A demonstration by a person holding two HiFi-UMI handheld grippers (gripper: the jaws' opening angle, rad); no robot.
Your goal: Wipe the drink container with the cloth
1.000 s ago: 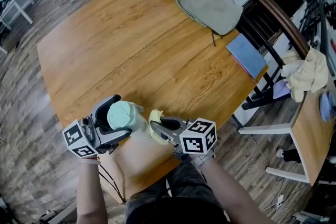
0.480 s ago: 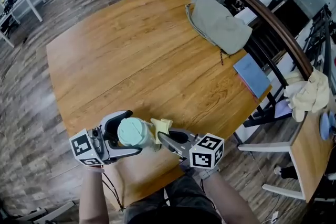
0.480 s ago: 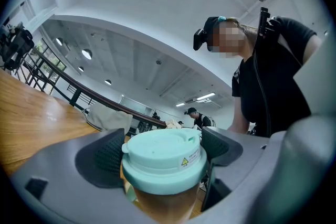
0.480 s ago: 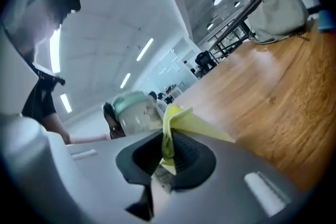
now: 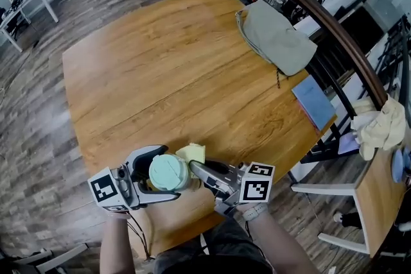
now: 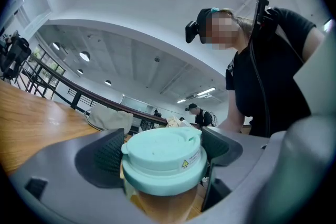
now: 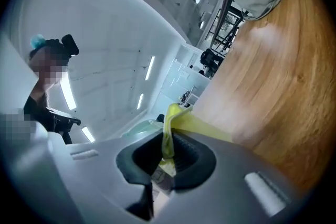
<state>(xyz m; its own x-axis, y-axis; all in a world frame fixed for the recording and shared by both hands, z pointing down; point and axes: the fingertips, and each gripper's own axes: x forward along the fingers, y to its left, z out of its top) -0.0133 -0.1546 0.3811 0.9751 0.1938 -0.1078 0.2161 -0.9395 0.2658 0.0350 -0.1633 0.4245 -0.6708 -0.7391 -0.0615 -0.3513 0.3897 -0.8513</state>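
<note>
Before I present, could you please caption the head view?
Left gripper holds a mint-lidded cup; right gripper holds a yellow cloth beside it, above a wooden table.

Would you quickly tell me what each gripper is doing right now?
Left gripper: shut on the drink container.
Right gripper: shut on the yellow cloth.

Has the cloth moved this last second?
Yes. The cloth in the right gripper slid from right of the cup toward its far side, away from the near edge of the table.
</note>
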